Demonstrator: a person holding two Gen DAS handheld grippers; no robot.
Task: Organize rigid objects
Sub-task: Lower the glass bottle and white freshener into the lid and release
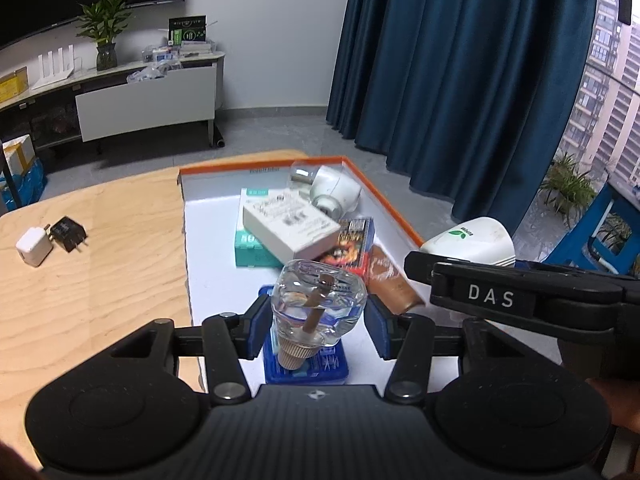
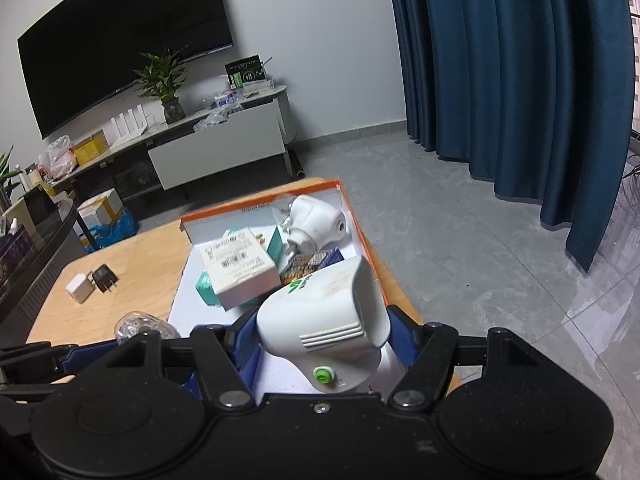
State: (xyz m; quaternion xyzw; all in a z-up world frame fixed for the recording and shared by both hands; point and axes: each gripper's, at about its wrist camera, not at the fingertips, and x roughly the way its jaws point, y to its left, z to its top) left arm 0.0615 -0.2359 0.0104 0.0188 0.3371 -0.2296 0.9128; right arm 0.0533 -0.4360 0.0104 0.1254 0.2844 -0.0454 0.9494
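My left gripper [image 1: 318, 322] is shut on a clear glass bottle [image 1: 320, 304] with a brown wick and a ribbed tan cap, held over the near end of the orange-rimmed white box [image 1: 384, 196]. My right gripper [image 2: 322, 340] is shut on a white plug-in device [image 2: 324, 332] with a green leaf logo and a green button, held over the box's near right side; it also shows in the left wrist view [image 1: 470, 242]. The bottle shows at the left of the right wrist view [image 2: 140, 326].
The box holds a white carton [image 1: 290, 224] on a teal box [image 1: 250, 250], a white plug-in device [image 1: 332, 192], a red card pack [image 1: 352, 246], a brown item [image 1: 394, 284] and a blue case [image 1: 306, 364]. A white charger [image 1: 34, 246] and a black charger [image 1: 69, 233] lie on the wooden table [image 1: 120, 260].
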